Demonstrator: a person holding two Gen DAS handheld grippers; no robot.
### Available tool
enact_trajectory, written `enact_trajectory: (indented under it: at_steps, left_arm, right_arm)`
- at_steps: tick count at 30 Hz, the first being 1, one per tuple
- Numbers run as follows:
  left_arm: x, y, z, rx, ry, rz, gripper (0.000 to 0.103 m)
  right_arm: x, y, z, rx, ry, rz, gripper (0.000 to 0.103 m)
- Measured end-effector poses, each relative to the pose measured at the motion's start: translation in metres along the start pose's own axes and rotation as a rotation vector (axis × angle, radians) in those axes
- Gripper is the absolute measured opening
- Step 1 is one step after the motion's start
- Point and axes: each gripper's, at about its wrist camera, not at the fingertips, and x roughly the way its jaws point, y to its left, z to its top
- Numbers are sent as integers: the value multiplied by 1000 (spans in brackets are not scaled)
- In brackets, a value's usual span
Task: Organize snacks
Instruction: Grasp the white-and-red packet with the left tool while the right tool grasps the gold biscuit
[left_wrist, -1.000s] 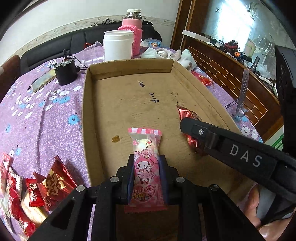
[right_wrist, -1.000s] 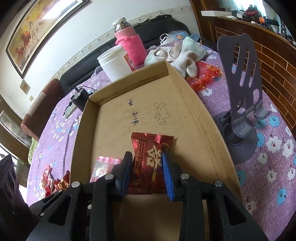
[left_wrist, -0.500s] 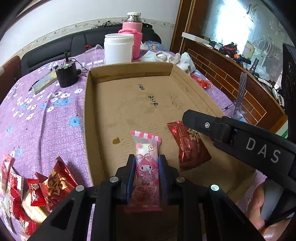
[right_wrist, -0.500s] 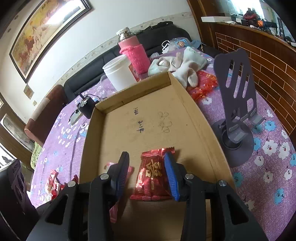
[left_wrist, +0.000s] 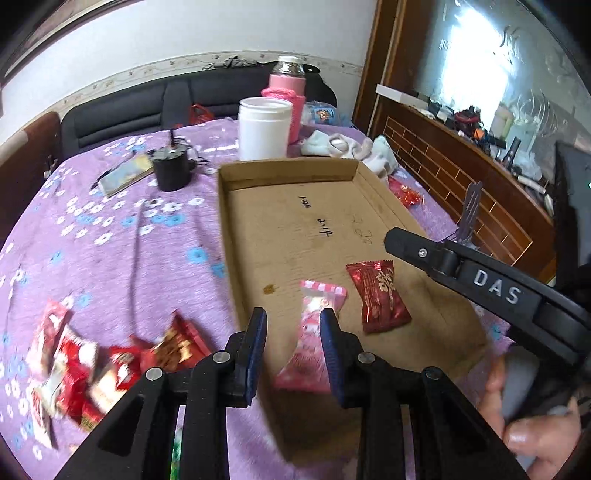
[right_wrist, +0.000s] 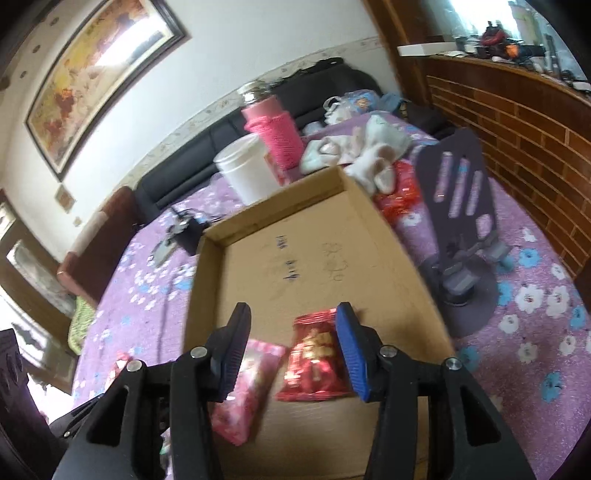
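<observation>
Both snacks released inside the cardboard tray (left_wrist: 288, 236), laid side by side near its front wall to start a row. Left gripper (left_wrist: 291, 341): jaws just opened, parted and empty; pink cartoon-print packet (left_wrist: 314, 332) lying loose beneath, untouched. Right gripper (right_wrist: 291, 345): jaws just opened, moderately wide, clear of the red candy packet (right_wrist: 314, 365) flat on the tray floor. Remaining red snack pile (left_wrist: 92, 365) waiting on the purple floral tablecloth (left_wrist: 110, 240), left of the tray.
</observation>
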Motion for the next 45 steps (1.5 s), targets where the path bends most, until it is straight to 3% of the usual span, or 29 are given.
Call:
enact_trajectory:
  at_steps: [6, 9, 15, 22, 27, 32, 33, 37, 38, 40, 45]
  left_arm:
    - [-40, 30, -24, -25, -29, 37, 31]
    - [-59, 53, -38, -66, -42, 61, 42]
    - [-87, 105, -67, -127, -56, 120, 43]
    - [-97, 181, -98, -211, -19, 220, 43]
    - [-83, 222, -106, -312, 24, 210, 44]
    - [-62, 223, -109, -299, 70, 166, 45]
    - [-59, 222, -110, -290, 75, 174, 50]
    - [-48, 220, -106, -259, 64, 247, 51]
    - [-47, 221, -105, -256, 59, 258, 50]
    - [-45, 222, -104, -235, 52, 324, 35]
    - [-54, 236, -107, -281, 22, 342, 35]
  right_arm:
    - [-1, 29, -12, -79, 4, 77, 47]
    - [-1, 46, -19, -125, 9, 99, 47]
    - [3, 69, -33, -188, 40, 151, 47]
    - [4, 85, -44, -242, 51, 169, 47]
    - [5, 95, -52, -279, 65, 189, 47]
    - [4, 103, -56, -303, 68, 214, 49]
    - [4, 104, -58, -306, 74, 223, 49]
    - [8, 116, -68, -332, 125, 297, 53]
    - [9, 120, -71, -342, 139, 318, 53]
    - [11, 131, -80, -366, 172, 369, 54]
    - [23, 168, -113, -451, 262, 454, 56]
